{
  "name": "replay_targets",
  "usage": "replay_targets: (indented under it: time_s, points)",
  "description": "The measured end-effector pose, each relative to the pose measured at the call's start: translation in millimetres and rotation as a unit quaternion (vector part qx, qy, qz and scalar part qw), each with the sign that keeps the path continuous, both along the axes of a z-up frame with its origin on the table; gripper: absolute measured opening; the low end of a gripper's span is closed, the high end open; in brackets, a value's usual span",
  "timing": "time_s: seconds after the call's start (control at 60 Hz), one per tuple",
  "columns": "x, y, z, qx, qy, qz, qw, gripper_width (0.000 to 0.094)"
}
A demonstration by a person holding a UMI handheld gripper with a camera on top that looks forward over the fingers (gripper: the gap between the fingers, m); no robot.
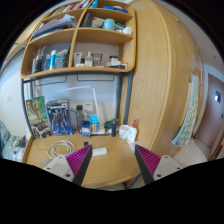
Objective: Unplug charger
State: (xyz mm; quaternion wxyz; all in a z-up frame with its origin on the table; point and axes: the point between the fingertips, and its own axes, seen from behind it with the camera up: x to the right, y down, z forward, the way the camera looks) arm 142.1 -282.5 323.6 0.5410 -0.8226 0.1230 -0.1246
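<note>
My gripper [114, 165] is open and empty, held above a wooden desk [110, 170]. Its magenta pads [83, 162] stand wide apart with bare desk between them. A small flat white block [98, 152], which may be the charger, lies on the desk just ahead of the left finger. A coiled white cable [62, 148] lies to the left of it. I cannot make out any plug or socket.
Several bottles and small items [88, 125] stand along the back of the desk, with a white box [127, 133] to the right. Wooden shelves [85, 45] full of things hang above. A wooden cabinet side [160, 80] rises on the right.
</note>
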Motion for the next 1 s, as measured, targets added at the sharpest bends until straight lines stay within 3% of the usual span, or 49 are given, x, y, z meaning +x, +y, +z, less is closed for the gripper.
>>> replay_targets:
  time_s: [0.15,0.467,0.767,0.917,0.967,0.983,1.0]
  points:
    - [-17,8,-56,-0.036,0.017,0.026,0.999,0.0869]
    - [-71,86,-237,-0.131,0.059,0.11,0.984,0.0867]
    - [-73,227,-293,-0.109,0.06,0.147,0.981,0.0834]
    - [-66,286,-291,-0.079,0.048,0.156,0.983,0.0737]
    - [-67,299,-293,-0.076,0.055,0.162,0.982,0.0589]
    - [-68,302,-295,-0.078,0.058,0.164,0.982,0.0593]
    - [-69,304,-298,-0.081,0.061,0.166,0.981,0.0518]
